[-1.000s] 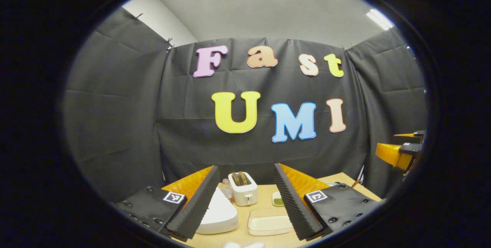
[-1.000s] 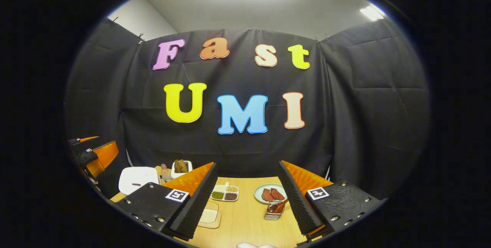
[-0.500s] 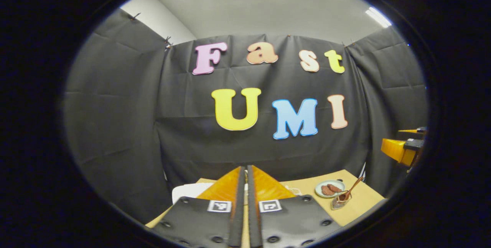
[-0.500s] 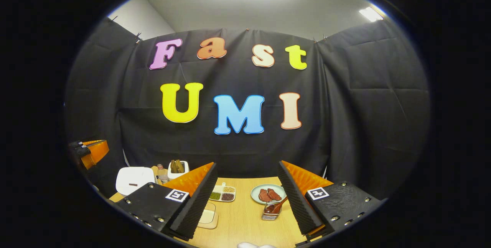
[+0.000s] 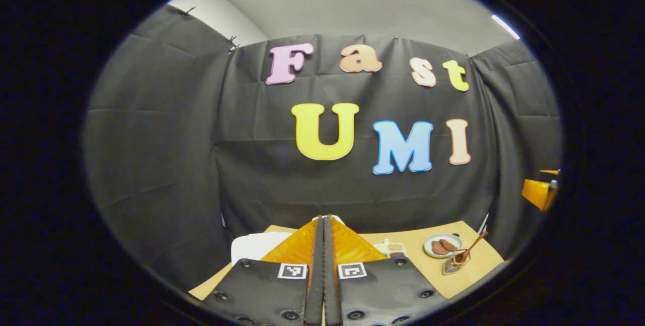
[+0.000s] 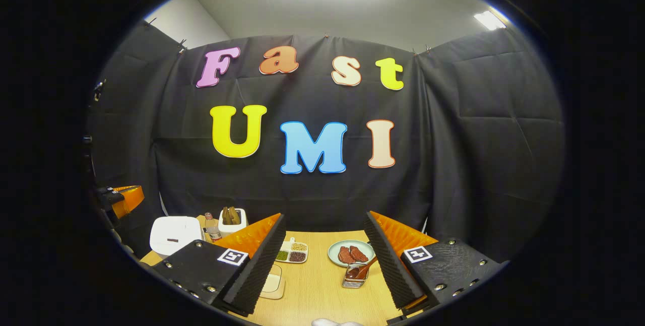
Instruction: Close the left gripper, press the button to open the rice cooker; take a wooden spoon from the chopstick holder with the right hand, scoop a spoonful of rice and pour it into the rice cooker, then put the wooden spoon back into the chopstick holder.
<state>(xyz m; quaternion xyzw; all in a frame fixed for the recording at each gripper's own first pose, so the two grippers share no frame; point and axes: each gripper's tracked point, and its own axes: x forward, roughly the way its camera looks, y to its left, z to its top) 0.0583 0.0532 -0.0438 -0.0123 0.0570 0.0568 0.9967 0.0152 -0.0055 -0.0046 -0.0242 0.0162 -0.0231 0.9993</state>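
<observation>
Black cloth walls [image 6: 478, 129] – pale ceiling [image 6: 327, 8] with lit panels – wooden table [image 6: 322, 285].

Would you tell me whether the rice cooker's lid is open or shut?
Shut: in the right gripper view the rice cooker shows its white lid lying flat on top.

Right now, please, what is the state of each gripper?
Left gripper: closed, holding nothing.
Right gripper: open, holding nothing.

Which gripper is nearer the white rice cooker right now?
Left. The left gripper points just right of the white rice cooker, close behind its fingers; the right gripper sits off to the cooker's right.
</observation>
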